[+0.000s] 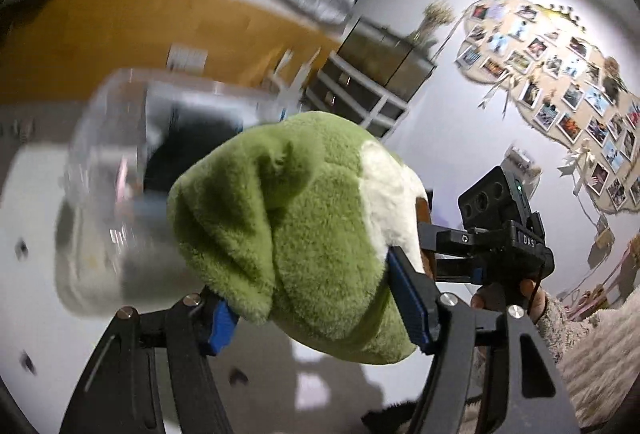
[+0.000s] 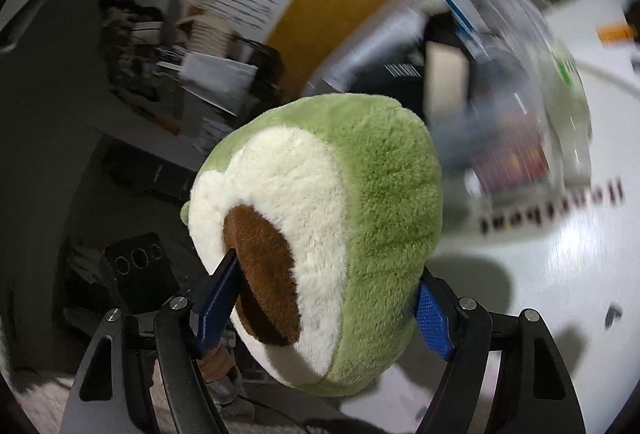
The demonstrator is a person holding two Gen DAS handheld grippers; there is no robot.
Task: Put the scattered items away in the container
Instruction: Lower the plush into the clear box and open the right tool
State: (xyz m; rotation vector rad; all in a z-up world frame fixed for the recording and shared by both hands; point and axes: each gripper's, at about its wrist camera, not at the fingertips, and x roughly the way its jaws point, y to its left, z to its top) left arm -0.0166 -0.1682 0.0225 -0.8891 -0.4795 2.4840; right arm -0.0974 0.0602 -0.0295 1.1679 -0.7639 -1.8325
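Item: avocado plush (image 1: 304, 234), aloft, clamped by both left gripper (image 1: 320, 314) and right gripper (image 2: 324, 308). Container (image 1: 132, 170): clear bin at ten o'clock, blurred. Handling advice: keep both grips even, carry over rim, lower, then release together.

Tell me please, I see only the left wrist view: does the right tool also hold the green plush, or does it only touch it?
Observer: It holds it. The right tool is shut on the plush avocado, and one blue pad presses on its brown pit.
Operator: And the other pad?
Observer: The second pad presses on the green back.
Operator: What lies past the plush on that side?
Observer: Black lettering on the white surface, just below the blurred clear container.
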